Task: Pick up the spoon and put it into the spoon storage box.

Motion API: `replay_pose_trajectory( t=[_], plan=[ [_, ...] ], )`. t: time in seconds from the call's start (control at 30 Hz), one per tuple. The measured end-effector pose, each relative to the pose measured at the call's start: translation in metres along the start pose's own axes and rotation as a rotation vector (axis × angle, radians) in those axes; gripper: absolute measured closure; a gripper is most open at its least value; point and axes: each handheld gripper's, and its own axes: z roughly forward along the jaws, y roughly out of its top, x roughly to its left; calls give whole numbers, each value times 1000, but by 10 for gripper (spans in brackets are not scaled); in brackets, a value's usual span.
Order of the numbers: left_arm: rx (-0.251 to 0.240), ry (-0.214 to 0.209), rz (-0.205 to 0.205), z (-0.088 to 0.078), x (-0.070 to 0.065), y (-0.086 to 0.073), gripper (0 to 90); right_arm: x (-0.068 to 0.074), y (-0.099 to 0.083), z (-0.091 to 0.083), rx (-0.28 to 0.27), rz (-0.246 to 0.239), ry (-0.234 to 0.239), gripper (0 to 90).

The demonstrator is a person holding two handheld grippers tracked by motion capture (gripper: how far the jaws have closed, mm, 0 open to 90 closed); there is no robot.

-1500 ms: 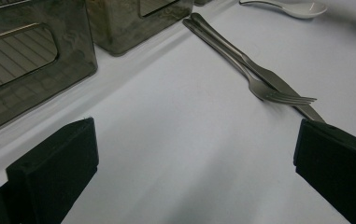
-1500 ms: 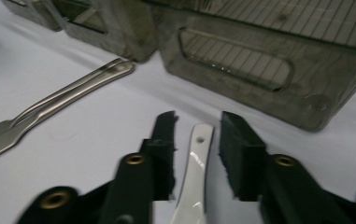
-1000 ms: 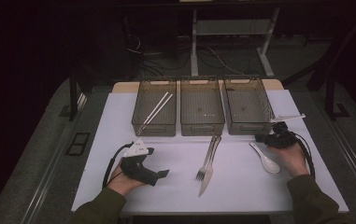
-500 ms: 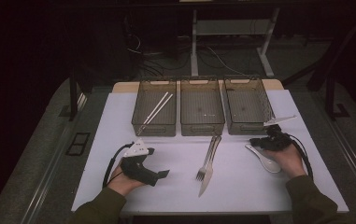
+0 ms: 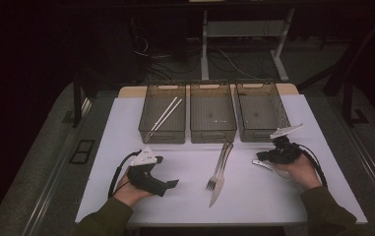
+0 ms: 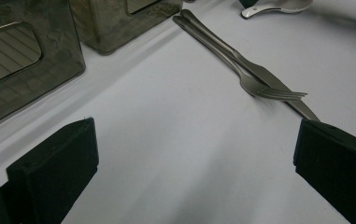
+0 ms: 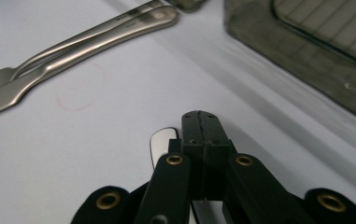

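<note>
- Work surface: white mat [image 5: 254,196] laid over a table [image 5: 131,91] with a light wood edge showing at the far side; smooth, faintly marked with a thin reddish ring near the cutlery in the right gripper view.
- Room: dark throughout; grey floor [image 5: 42,162] around the table, a white frame and loose cables on the floor beyond the far edge.
- Three smoky translucent bins in a row at the far part of the mat: left bin [image 5: 163,120] holding two pale chopsticks [image 5: 164,118] laid diagonally, middle bin [image 5: 212,115], right bin [image 5: 262,114].
- Fork [image 5: 219,167] and knife [image 5: 223,179] lying side by side on the mat, just in front of the middle bin, handles toward the bins (tines and blade toward the person).
- Left gripper [image 6: 189,163]: resting low on the mat at the near left, jaws standing wide apart, bare mat between them, well apart from the cutlery.
- Right gripper [image 7: 199,122]: jaws pressed together, tips over the mat in front of the right bin.
- White spoon [image 5: 268,167]: flat on the mat directly beneath the right gripper, handle end pointing toward the fork; whether the closed jaws touch it cannot be told.
</note>
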Motion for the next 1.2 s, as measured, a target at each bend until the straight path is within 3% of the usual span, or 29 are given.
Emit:
replay_pose_trajectory(
  t=[0.4,0.53,0.8,0.93,1.2],
  plan=[
    [0,-6,2,0,-1,0,0,12,-2,0,26,-53,56,897],
    [-2,-6,5,0,0,0,0,9,-2,-8,-24,-40,50,892],
    [6,-10,9,-1,0,0,0,0,-16,-42,-117,38,-16,579],
    [2,-14,4,-1,0,-1,0,-4,-28,-54,-134,49,-43,507],
    [4,-15,4,0,0,-1,0,0,-58,-63,-94,45,-90,428]
  ],
)
